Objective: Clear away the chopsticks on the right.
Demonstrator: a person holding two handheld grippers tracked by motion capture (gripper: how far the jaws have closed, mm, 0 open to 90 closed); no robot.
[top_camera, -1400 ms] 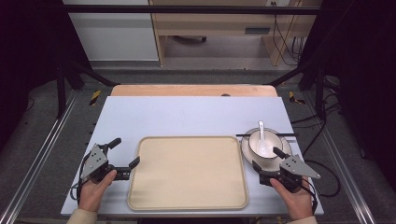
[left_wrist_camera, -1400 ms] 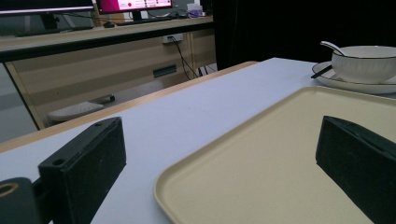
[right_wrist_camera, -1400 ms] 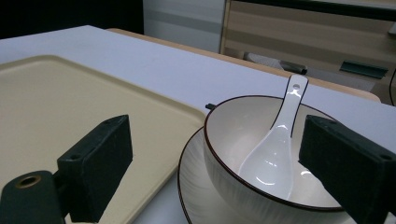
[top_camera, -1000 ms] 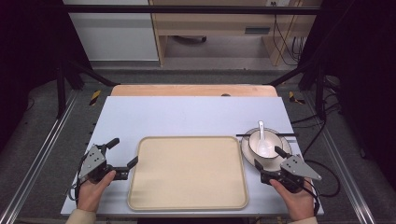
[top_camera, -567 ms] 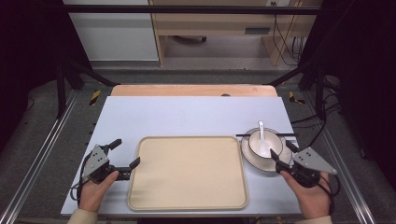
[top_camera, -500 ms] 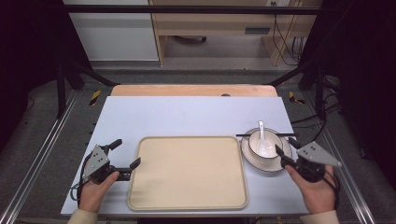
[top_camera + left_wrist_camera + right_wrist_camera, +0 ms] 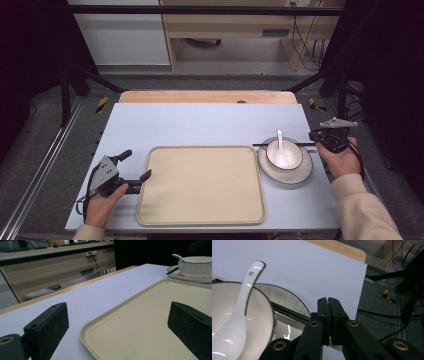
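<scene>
Right gripper has just snapped closed on nothing, sitting at the desk's right edge beside the plate with bowl and spoon. Left gripper hangs open, straddling the tray's left rim.

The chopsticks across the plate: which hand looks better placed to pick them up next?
Probably the right. The right gripper, jaws shut and empty, sits by the chopsticks at their end on the plate. The left gripper straddles the tray edge, far across.
</scene>
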